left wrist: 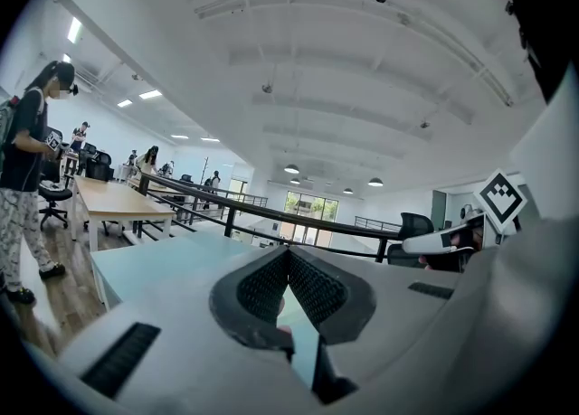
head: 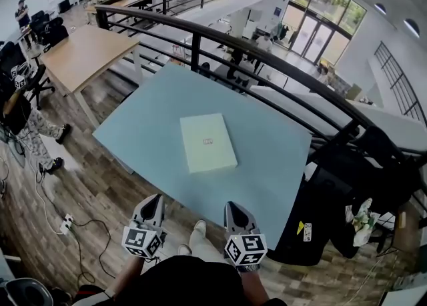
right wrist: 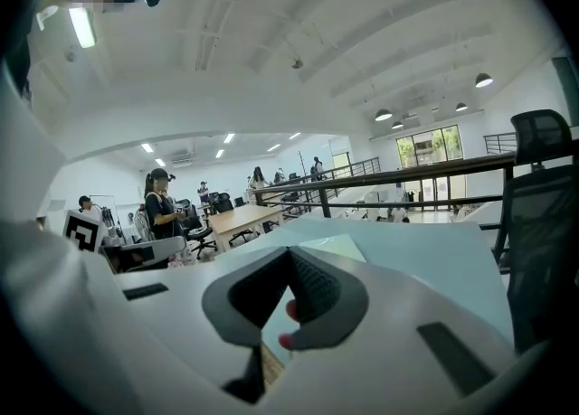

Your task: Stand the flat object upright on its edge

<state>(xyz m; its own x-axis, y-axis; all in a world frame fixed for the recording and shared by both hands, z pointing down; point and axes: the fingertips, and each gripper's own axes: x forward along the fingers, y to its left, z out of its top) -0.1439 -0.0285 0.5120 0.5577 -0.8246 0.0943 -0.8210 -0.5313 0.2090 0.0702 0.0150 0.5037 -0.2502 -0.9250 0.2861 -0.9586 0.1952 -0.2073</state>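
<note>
A pale blue table stands by a railing. The flat box lies mid-table, its label unreadable. Left gripper and right gripper hover near the table's edge, jaws closed, empty.

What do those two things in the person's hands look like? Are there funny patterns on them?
Each is pale grey and narrows to a point: the left tool and the right tool. Behind each sits a white cube printed with black square markers. Up close, the inner pads are dark and bumpy. The person wears a black top.
</note>
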